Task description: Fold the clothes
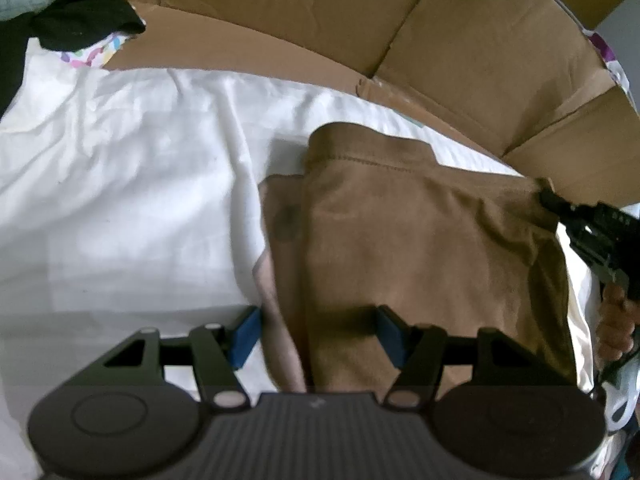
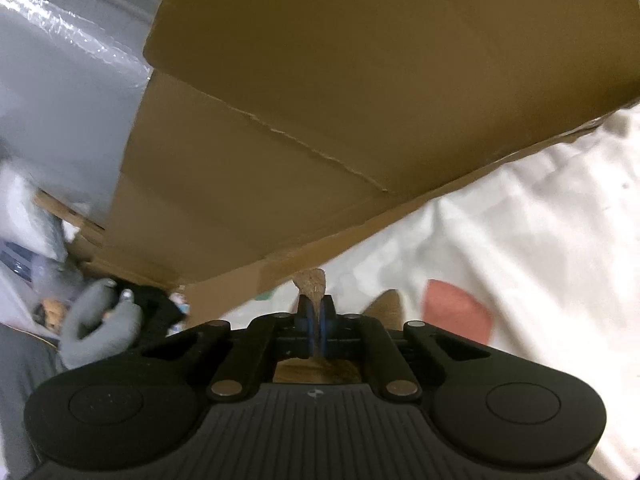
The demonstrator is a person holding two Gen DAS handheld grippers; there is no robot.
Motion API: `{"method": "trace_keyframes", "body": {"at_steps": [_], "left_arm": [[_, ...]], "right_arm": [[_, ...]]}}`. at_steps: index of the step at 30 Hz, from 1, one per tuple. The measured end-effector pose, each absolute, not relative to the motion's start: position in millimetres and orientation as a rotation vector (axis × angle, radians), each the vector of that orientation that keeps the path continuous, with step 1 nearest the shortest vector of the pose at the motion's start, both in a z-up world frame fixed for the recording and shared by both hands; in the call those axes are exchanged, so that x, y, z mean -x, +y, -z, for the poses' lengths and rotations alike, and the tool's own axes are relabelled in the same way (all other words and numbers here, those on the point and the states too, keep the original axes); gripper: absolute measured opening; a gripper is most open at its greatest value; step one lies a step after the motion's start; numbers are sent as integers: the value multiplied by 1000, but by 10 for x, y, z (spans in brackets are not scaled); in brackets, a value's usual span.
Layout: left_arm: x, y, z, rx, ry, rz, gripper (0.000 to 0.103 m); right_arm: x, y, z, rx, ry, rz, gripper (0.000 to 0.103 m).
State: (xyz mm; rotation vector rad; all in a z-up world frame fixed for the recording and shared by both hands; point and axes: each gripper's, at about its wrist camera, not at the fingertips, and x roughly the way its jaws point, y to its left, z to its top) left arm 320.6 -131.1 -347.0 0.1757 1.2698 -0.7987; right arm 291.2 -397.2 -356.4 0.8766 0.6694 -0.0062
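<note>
A brown garment [image 1: 420, 248] lies partly folded on a white sheet [image 1: 120, 184]. My left gripper [image 1: 318, 336] is open, its blue pads either side of the garment's near left edge, just above it. My right gripper [image 2: 316, 320] is shut on a corner of the brown garment [image 2: 312, 286], which pokes out between the pads. In the left wrist view the right gripper [image 1: 548, 196] pinches the garment's far right corner.
A large cardboard box [image 1: 400, 32] stands along the far edge of the sheet and fills the right wrist view [image 2: 340, 100]. Dark clothes [image 1: 80, 12] lie at the far left. A reddish patch [image 2: 456, 308] shows on the sheet.
</note>
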Motion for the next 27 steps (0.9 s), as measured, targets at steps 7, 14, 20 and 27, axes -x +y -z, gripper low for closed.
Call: {"method": "trace_keyframes", "body": {"at_steps": [7,14,20,27], "left_arm": [[-3197,-1305,3470,-177,1264,808,66],[-3190,-1312,3441,-181,1250,813,66],[-3153,-1281,3392,-179,1241,820,66],[-3053,-1234,3363,-194,1240,835,66]], "right_arm": [[-2874,-4003,3568,-819,668,67,0],[-2878,-4088,3570,-826,701,124,4],[-2528,-4104,3422,-818,696,63,29],[-2180,-3834,3235,-753,713,2,34]]}}
